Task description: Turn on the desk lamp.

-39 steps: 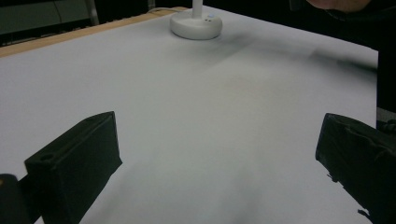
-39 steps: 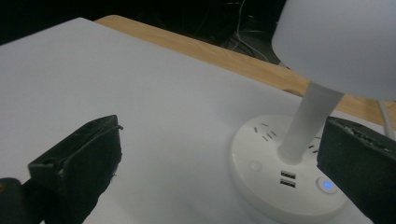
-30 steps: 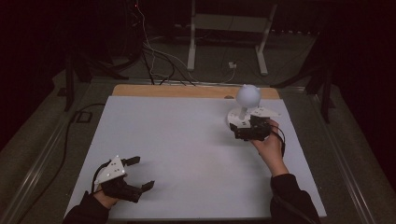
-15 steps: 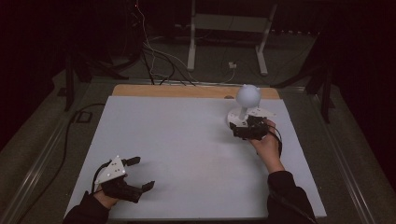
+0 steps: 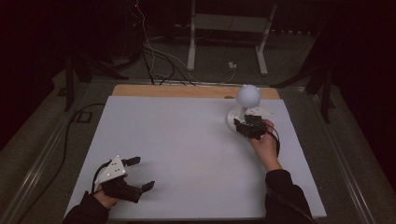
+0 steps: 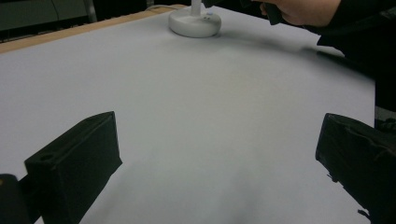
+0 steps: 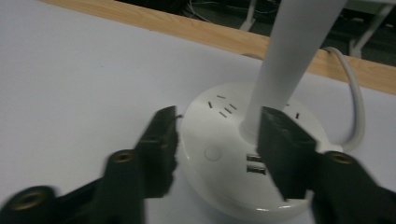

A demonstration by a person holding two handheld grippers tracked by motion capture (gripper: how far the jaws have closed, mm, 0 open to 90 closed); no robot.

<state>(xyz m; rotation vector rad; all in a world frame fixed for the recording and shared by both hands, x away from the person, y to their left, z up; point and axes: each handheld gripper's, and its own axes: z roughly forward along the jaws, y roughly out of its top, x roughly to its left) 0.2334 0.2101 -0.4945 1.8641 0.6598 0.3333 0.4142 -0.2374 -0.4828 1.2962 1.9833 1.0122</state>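
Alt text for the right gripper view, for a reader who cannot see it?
The right gripper, jaws open, hovers over the round white lamp base, which has sockets and USB ports. The lamp's white stem rises beside one jaw; a white cord trails across the white table.

**Colours noted at my bench**

My lamp (image 7: pixel 261 140) is plain white throughout: base, stem and round head, with small dark slots on the base. Its cord (image 7: pixel 352 93) is white. My right gripper (image 7: pixel 217 140) is black. The table (image 5: pixel 187 140) is pale grey, edged in light wood.
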